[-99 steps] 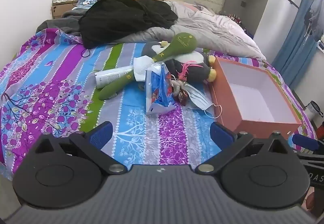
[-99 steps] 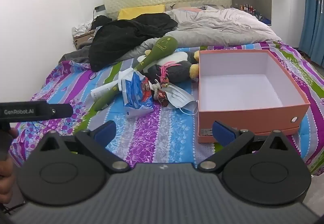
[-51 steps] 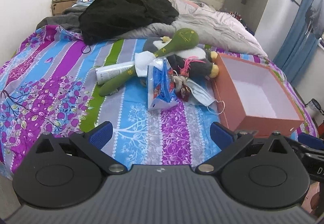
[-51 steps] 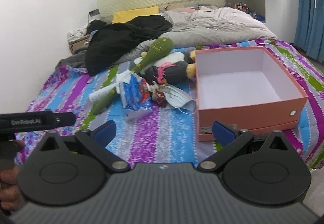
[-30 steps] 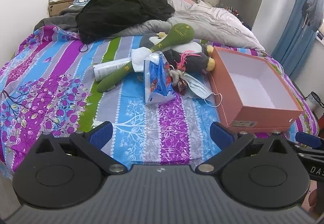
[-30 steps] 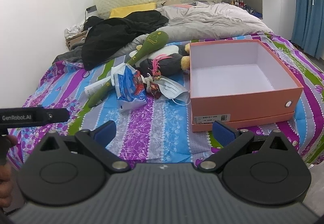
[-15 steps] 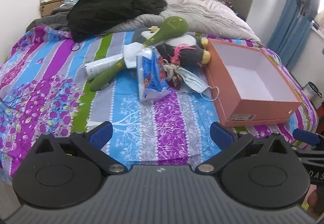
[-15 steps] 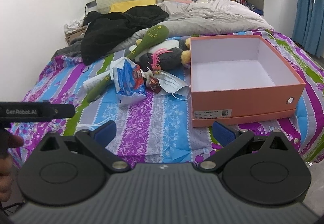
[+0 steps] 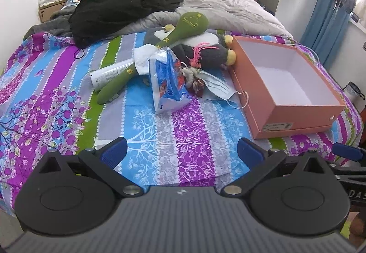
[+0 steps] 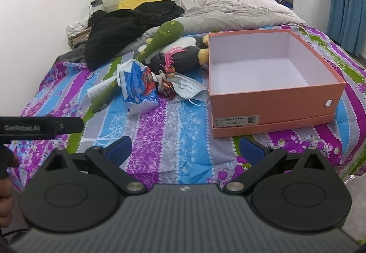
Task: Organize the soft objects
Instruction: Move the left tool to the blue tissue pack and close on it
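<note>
An open, empty orange box [image 9: 283,83] [image 10: 272,74] sits on the right of the bed. Left of it lies a pile: a green plush mallet [image 9: 160,47] [image 10: 146,51], a dark penguin plush [image 9: 205,51] [image 10: 180,56], a blue tissue pack [image 9: 167,81] [image 10: 137,85], a small doll with pink feathers [image 9: 194,72] [image 10: 167,81], a face mask [image 9: 217,90] [image 10: 189,90] and a white tube [image 9: 107,74]. My left gripper [image 9: 180,152] and right gripper [image 10: 185,150] are open and empty, held above the bed's near edge.
The bed has a striped floral sheet [image 9: 57,102]. Black clothing [image 9: 121,8] and a grey duvet [image 9: 228,8] lie near the headboard. Blue curtains [image 9: 327,12] hang at the right. The left gripper's side shows in the right wrist view [image 10: 34,127].
Both grippers drifted slightly over the bed's near edge; the view shifted a little. Nothing on the bed moved, and both grippers stayed open.
</note>
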Available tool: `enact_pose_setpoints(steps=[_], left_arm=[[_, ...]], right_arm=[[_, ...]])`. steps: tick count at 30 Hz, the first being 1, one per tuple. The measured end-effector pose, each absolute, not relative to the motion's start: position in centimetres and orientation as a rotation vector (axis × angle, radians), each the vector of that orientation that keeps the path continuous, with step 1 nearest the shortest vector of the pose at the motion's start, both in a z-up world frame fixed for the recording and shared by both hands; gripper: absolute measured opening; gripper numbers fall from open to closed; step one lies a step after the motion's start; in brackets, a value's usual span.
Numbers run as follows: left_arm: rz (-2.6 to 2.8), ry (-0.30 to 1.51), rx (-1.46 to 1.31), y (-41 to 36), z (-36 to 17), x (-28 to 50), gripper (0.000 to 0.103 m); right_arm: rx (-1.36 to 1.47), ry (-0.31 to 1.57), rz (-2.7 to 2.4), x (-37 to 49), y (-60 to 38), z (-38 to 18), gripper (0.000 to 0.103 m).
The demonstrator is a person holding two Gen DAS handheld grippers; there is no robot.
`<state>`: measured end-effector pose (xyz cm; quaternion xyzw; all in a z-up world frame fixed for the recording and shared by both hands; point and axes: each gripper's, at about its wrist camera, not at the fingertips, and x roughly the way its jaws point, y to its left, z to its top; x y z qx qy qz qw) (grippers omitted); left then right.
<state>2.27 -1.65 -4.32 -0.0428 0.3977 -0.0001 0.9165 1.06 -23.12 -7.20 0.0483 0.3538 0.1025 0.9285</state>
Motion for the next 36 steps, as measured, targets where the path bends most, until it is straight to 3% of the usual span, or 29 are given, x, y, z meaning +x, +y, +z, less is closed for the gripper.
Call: enact_pose_setpoints(steps=[4,33,36], left_arm=[[0.011,0.829,-0.090,-1.4,-4.9,3.1,0.103],[0.032,0.875,-0.208,3.4,-11.6,12.0,0.103],[0.039,0.875,-0.235,4.1,-12.7,13.3,0.102]], right_arm=[[0.087,0.723,0.218,1.5,-22.9,-7.5,0.097],[-0.023,0.707,0.344,10.3,-17.4,-11.9,0.096],[-0.080,0.712,0.361,11.6,-16.3,-12.9,0.087]])
